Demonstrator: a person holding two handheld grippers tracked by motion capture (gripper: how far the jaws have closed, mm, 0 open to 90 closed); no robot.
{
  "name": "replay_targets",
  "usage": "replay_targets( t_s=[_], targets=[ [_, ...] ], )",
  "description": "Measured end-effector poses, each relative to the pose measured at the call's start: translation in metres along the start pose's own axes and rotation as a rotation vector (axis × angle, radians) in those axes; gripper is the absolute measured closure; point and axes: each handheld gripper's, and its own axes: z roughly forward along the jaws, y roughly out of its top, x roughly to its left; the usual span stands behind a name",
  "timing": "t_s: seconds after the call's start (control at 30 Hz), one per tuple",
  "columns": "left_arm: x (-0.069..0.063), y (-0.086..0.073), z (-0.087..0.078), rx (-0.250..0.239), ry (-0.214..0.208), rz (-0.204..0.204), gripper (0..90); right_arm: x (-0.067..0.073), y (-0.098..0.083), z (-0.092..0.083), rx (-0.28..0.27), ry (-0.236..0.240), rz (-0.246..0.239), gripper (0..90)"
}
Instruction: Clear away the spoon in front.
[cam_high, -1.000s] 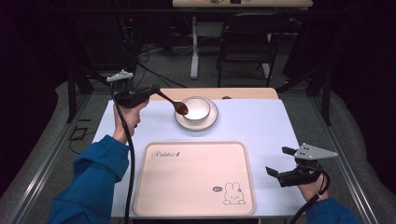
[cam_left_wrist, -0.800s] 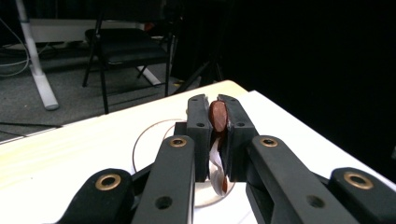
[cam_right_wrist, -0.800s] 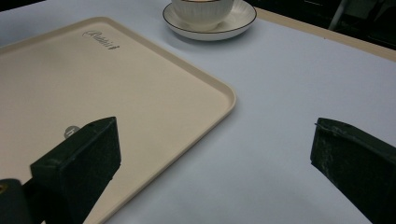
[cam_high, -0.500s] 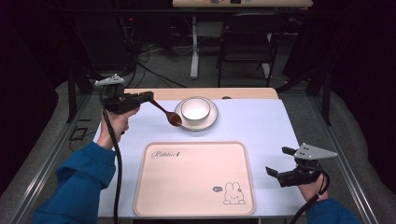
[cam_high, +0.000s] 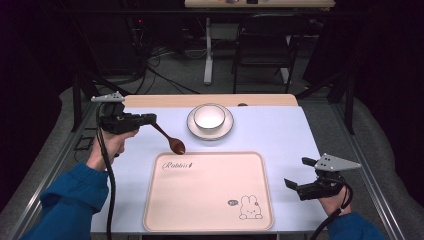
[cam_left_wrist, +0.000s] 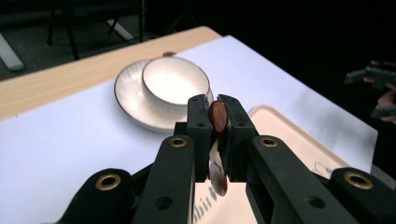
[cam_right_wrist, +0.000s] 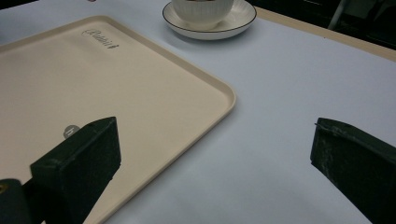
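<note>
The right gripper (cam_high: 300, 175) is resting at the near right of the pale blue worktop (cam_high: 280, 135), jaws standing wide apart with nothing between them, just beside the beige rectangular plastic tray with a rabbit print (cam_high: 210, 200). The left gripper (cam_high: 150, 119) is clamping the handle of a dark brown wooden spoon (cam_high: 172, 141), whose scoop is hanging just beyond the tray's far left corner. Farther off, a white ceramic bowl (cam_high: 209, 116) is sitting on a white ribbed saucer (cam_high: 194, 129).
</note>
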Motion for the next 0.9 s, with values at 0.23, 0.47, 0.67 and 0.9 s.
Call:
replay_targets(
  t_s=[0.23,0.47,0.67,0.9],
  targets=[
    [0.000,-0.012,-0.001,0.059,-0.039,-0.012,83.7,0.000,0.000,0.000,0.002,-0.001,-0.004,1.0],
    [-0.003,-0.020,0.005,0.136,-0.083,-0.003,83.7,0.000,0.000,0.000,0.002,-0.001,-0.001,1.0],
    [0.000,-0.027,0.006,0.188,-0.116,-0.014,83.7,0.000,0.000,0.000,0.001,-0.003,-0.002,1.0],
    [0.002,-0.037,0.011,0.268,-0.148,-0.017,83.7,0.000,0.000,-0.001,0.002,-0.005,-0.001,1.0]
  ],
)
